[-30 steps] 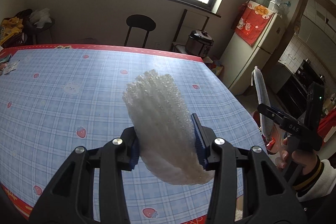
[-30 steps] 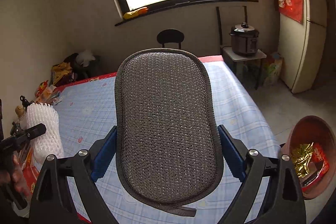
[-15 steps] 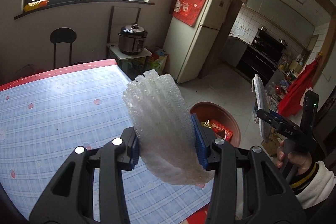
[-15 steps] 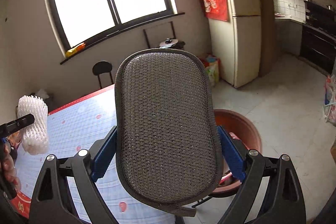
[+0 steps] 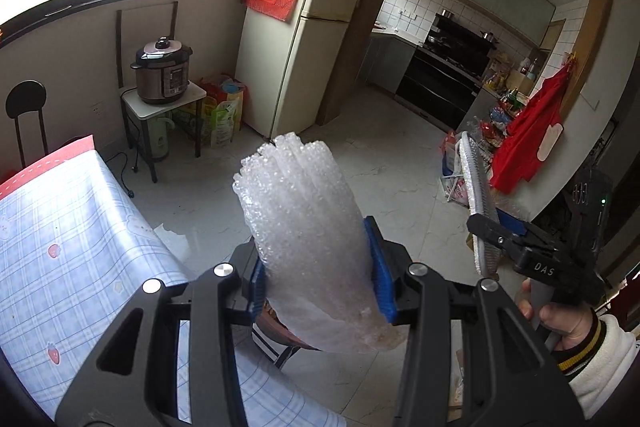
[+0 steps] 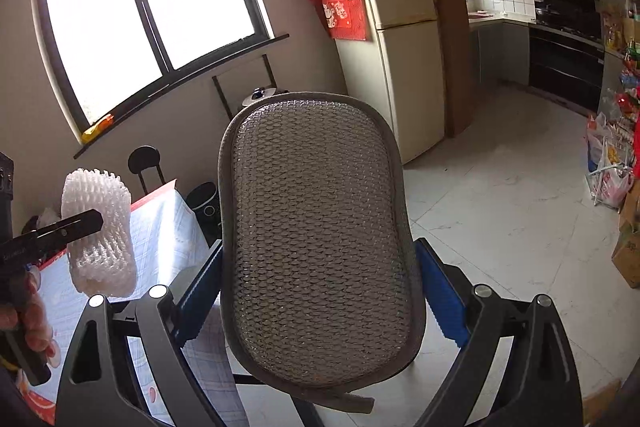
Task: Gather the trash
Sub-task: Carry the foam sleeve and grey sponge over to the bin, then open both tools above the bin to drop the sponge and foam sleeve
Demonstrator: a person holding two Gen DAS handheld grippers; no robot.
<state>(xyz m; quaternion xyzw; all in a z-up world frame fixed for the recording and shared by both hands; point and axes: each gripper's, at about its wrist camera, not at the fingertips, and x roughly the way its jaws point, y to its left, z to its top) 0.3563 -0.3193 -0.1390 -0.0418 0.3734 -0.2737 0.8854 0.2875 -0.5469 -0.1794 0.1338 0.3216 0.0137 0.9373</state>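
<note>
My left gripper (image 5: pixel 320 267) is shut on a white foam net sleeve (image 5: pixel 304 227) and holds it upright in the air past the table's corner. The sleeve also shows in the right wrist view (image 6: pixel 98 231). My right gripper (image 6: pixel 320 287) is shut on a grey mesh scouring pad (image 6: pixel 320 247), which fills the middle of its view. In the left wrist view the pad (image 5: pixel 476 195) shows edge-on at the right, held by the right gripper (image 5: pixel 492 231). A brown bin (image 5: pixel 280 327) peeks out just below the sleeve, mostly hidden.
The table with a blue checked cloth (image 5: pixel 60 247) lies at the left. A fridge (image 5: pixel 304 35), a rice cooker on a small stand (image 5: pixel 162 75) and a black chair (image 5: pixel 26 115) stand by the wall. Bags (image 6: pixel 608 167) line the right wall. White tiled floor (image 6: pixel 500 207) lies ahead.
Both grippers have swung right, away from the table toward the kitchen side, each still holding its item. The brown bin has slipped from open view to under the held items.
</note>
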